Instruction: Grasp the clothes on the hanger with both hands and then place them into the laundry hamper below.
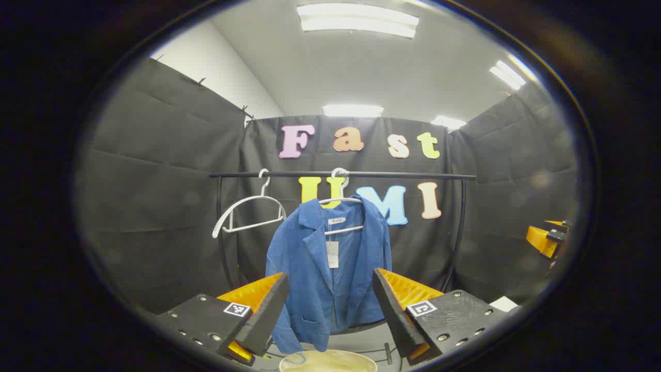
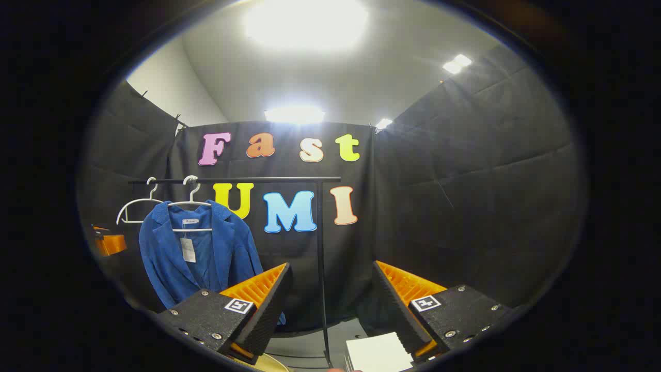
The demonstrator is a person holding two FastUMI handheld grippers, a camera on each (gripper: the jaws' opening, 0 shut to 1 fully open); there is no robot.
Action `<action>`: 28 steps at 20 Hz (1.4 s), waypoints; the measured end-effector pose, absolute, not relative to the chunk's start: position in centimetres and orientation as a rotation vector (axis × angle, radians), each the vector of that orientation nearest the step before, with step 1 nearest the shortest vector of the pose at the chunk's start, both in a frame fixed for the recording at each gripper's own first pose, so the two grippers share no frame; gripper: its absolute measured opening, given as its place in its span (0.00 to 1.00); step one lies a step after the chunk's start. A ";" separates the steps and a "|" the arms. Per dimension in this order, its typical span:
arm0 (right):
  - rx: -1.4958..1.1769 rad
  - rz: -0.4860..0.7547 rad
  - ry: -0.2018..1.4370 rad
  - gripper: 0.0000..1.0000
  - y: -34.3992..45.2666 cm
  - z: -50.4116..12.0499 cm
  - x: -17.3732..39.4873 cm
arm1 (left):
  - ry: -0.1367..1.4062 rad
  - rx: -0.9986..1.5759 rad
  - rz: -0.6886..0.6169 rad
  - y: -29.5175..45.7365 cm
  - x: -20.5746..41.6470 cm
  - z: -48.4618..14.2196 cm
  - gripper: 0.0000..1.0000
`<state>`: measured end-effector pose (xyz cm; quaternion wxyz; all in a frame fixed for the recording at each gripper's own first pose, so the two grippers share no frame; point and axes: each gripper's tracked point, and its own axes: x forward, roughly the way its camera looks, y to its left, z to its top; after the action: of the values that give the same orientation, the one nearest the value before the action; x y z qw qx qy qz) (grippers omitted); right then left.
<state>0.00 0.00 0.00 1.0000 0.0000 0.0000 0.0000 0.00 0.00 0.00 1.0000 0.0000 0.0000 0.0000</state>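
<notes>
Clearly not yet grasped: blue jacket (image 1: pixel 329 268) hanging on a white hanger (image 1: pixel 341 214) from the black rail (image 1: pixel 403 176), straight ahead in the left gripper view and off to the left in the right gripper view (image 2: pixel 199 253). Draped open at the front, collar spread, paper tag dangling at the chest. Just beside it on the same rail, an empty hanger (image 1: pixel 248 212). Below the hem, at the bottom edge of the left gripper view, pale rim of the laundry hamper (image 1: pixel 328 357), almost directly under the garment.

Probably soft, limp and light; likely to fold and slump once off the hanger instead of keeping shape. Textured weave, so not very slippery, though a thin single layer could slide out of a shallow pinch. Best holds, by judgement: one shoulder each, close to the collar where fabric lies doubled over the hanger arm, then lift up and off the hook. Pinching the sleeves or the hem would likely leave it snagged on the hanger.

Left gripper (image 1: pixel 330 305) spread wide, fingers framing the lower jacket but well short of it, nothing between them. Right gripper (image 2: pixel 330 302) likewise spread wide and empty, aimed at the rail's upright post, jacket off to its left. Also a white sheet (image 2: pixel 379 354) low beneath the right fingers.
</notes>
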 end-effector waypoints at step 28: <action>-0.001 0.294 0.116 0.95 13.3 0.5 5.3 | 0.037 -0.129 0.103 5.3 -1.0 -1.6 0.92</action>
<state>5.29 13.29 0.54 0.9875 -0.0005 0.0576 0.1466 -1.00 5.30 -1.62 0.9964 -0.0642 0.0184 0.0515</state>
